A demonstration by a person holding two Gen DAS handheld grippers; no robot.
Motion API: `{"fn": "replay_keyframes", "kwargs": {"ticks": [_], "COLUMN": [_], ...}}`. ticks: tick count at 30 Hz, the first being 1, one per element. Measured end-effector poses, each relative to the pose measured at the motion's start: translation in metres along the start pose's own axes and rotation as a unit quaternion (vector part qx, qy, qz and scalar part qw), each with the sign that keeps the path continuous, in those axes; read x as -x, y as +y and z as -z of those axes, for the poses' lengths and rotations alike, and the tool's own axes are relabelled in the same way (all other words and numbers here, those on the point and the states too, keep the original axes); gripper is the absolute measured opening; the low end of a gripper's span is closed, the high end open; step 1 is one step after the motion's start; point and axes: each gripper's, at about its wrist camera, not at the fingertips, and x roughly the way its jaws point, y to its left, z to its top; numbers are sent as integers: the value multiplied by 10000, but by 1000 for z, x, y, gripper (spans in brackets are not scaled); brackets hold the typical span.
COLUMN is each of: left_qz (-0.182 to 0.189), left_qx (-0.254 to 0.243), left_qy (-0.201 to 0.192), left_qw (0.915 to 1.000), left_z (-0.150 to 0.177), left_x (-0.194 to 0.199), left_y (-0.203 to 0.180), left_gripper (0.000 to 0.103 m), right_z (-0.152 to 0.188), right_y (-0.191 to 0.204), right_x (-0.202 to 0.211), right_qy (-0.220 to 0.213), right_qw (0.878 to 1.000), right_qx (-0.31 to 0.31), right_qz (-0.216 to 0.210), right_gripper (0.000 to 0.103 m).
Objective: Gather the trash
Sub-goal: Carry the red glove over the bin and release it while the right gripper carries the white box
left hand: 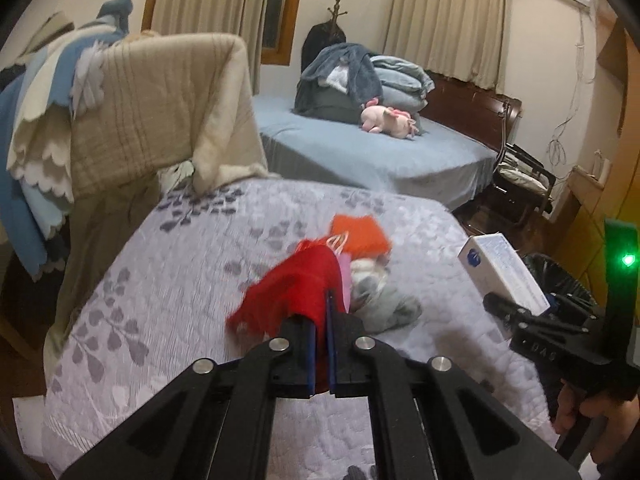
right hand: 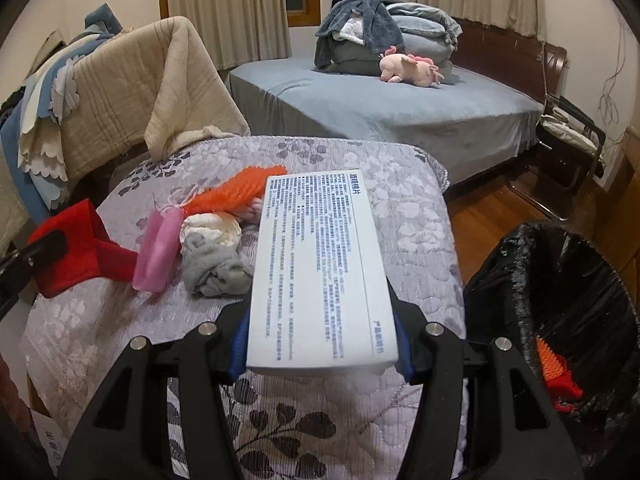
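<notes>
Figure: two hand-held grippers over a quilted bed, trash in both. Lower centre of the left wrist view, the left gripper (left hand: 320, 316) is pinched nearly closed on a red cloth scrap (left hand: 292, 292), which hangs clear of the floral quilt (left hand: 160, 280). Lower centre of the right wrist view, the right gripper (right hand: 322, 344) stands about half open, its blue pads clamping the sides of a white printed box (right hand: 320, 264) held flat above the quilt. At the lower right of that view sits a bin lined with a black bag (right hand: 532, 280), already holding orange and red pieces. Beyond the grippers, mid-frame, lie a grey rag (right hand: 216, 268), a pink piece (right hand: 156, 256), a white wad (right hand: 212, 232) and an orange fringed piece (right hand: 236, 192), all close together. Farthest, a blue bed (right hand: 360, 108) carries folded blankets and a pink plush toy (right hand: 412, 66). To do the step well, each load probably should travel to the bag's mouth before release, with the box kept level so it does not slip.
</notes>
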Motion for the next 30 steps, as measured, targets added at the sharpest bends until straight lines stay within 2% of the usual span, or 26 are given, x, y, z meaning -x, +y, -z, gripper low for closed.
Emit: {"fn": "replay_keyframes", "kwargs": {"ticks": [7, 16, 22, 30], "left_qz": [246, 887, 1249, 1843], "left_qx": [-88, -379, -554, -912], "left_qy": [-116, -304, -228, -149], "left_qw": [9996, 9949, 9904, 9785], "left_z": [-9, -17, -16, -21], "left_x": [13, 37, 25, 5], "left_y": [-22, -75, -113, -178], "left_gripper": [4, 4, 4, 4], "right_z": [-10, -12, -4, 13], "right_y": [-10, -37, -67, -137], "right_x": [27, 62, 78, 99], "right_qy": [-136, -282, -294, -303], "right_qw": [9999, 9995, 9986, 9925], "right_qx": [-59, -173, -350, -739], "right_qz": [-59, 25, 276, 926], "right_gripper": [54, 54, 54, 54]}}
